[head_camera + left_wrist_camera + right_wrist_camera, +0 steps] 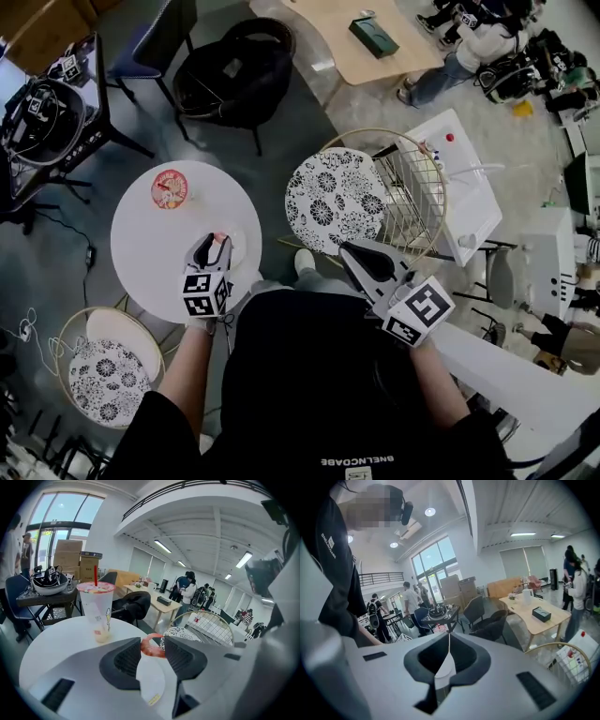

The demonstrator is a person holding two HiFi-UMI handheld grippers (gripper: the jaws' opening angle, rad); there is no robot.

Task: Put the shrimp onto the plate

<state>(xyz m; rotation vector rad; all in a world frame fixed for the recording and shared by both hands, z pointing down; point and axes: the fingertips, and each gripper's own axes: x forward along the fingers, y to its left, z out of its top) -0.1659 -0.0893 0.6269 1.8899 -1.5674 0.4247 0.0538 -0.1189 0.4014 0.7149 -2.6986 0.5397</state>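
Note:
A curled pink shrimp (151,647) is pinched between the tips of my left gripper (153,644), which is shut on it. In the head view that gripper (218,244) hangs over the right side of the round white table (150,253), with the shrimp (219,237) at its tip. A small white plate (149,679) lies on the table right under the jaws, and shows faintly beside the gripper's tip as the plate (237,247). My right gripper (449,649) is shut and empty. It (349,251) is held off the table, near the patterned chair.
A clear cup with a pink lid and red straw (96,611) stands at the far side of the table (170,188). Patterned wire chairs sit to the right (336,199) and lower left (103,367). A black chair (234,75) stands beyond the table.

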